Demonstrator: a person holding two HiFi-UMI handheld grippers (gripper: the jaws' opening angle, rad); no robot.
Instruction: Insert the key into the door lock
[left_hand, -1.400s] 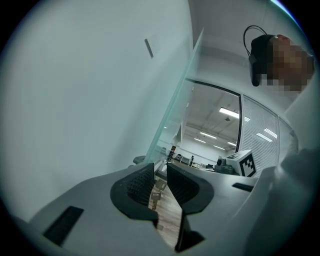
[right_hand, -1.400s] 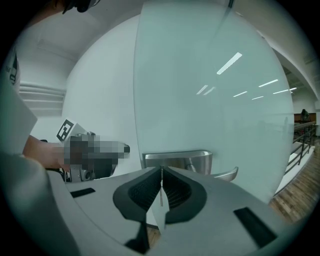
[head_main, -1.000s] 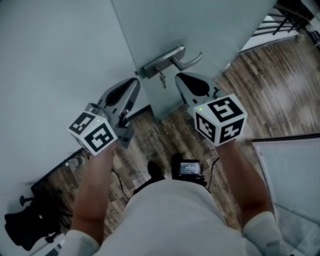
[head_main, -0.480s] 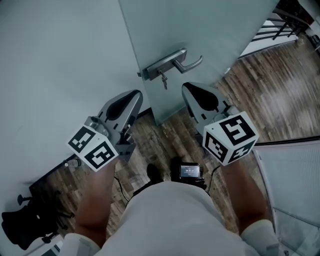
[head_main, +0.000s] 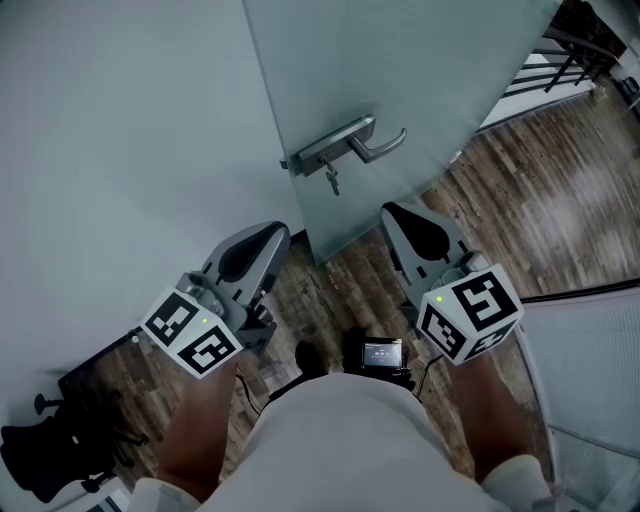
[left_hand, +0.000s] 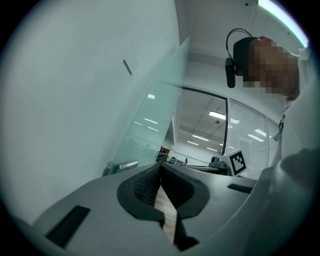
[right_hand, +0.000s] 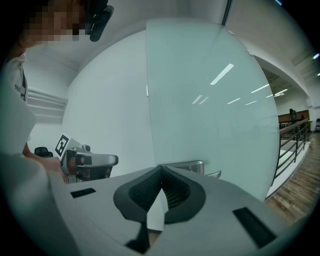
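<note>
The frosted glass door (head_main: 400, 70) carries a metal lever handle (head_main: 352, 142), and a key (head_main: 331, 180) hangs from the lock just below its plate. My left gripper (head_main: 272, 233) is shut and empty, below and left of the handle and well short of the door. My right gripper (head_main: 391, 211) is also shut and empty, below and right of the key. In the left gripper view the pads (left_hand: 150, 182) meet at the tip, with the handle (left_hand: 122, 165) far off. The right gripper view shows the handle (right_hand: 187, 165) just beyond its closed tips.
A pale wall (head_main: 120, 130) stands left of the door. Wood floor (head_main: 520, 190) lies underfoot. A small screen device (head_main: 383, 353) hangs at the person's waist. A black chair base (head_main: 45, 445) is at lower left, a glass panel (head_main: 590, 350) at right, a railing (head_main: 560, 50) at top right.
Both grippers have drawn back from the door toward the person, lower in the head view. The key has stayed hanging in the lock.
</note>
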